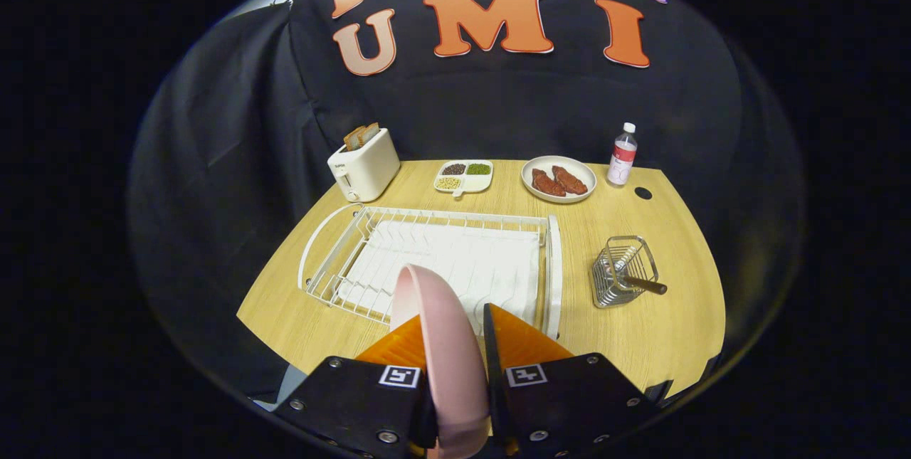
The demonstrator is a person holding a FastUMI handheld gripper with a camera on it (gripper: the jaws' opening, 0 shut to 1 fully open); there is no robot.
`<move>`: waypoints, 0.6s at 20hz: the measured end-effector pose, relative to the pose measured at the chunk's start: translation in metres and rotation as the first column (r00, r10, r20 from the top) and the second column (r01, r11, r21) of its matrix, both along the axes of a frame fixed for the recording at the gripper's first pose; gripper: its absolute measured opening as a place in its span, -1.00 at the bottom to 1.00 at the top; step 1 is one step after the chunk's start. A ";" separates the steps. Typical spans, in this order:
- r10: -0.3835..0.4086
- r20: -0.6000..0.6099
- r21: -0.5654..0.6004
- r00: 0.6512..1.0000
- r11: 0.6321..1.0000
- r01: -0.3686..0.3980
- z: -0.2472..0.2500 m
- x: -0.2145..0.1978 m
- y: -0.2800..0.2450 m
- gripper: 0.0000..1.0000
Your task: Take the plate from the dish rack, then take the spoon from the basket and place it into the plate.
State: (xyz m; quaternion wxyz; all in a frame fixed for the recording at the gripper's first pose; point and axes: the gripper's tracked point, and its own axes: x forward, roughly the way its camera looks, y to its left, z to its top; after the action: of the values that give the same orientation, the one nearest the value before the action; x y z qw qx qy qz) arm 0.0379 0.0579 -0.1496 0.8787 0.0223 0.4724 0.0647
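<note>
A pink plate [435, 331] stands on edge between my gripper's [450, 331] two fingers, which are shut on its rim, lifted above the near end of the white wire dish rack [370, 245]. The rack lies just beyond the fingers on a wooden table [640, 345], and its white drip mat is bare. To the right of the rack stands a small wire basket [621, 270]. A spoon [644, 285] with a dark handle leans out of it toward the right.
At the back of the table stand a white toaster [364, 166] with bread slices, a divided dish [464, 176] of beans and grains, a plate with two pieces of meat [559, 179] and a small bottle [622, 154]. Bare wood lies between rack and basket.
</note>
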 end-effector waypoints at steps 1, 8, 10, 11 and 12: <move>-0.007 0.001 0.014 1.000 1.000 0.007 -0.001 -0.003 -0.003 -0.41; -0.037 -0.037 0.084 0.999 0.996 0.041 -0.031 -0.041 -0.018 -0.41; -0.033 -0.081 0.118 0.996 0.992 0.042 -0.046 -0.052 -0.020 -0.41; -0.045 -0.091 0.128 0.995 0.990 0.057 -0.051 -0.054 -0.023 -0.40; -0.053 -0.096 0.135 0.994 0.989 0.065 -0.056 -0.055 -0.027 -0.41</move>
State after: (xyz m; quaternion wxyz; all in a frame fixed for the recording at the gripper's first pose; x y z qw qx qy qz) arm -0.0174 0.0307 -0.2061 0.8538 0.1001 0.5061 0.0702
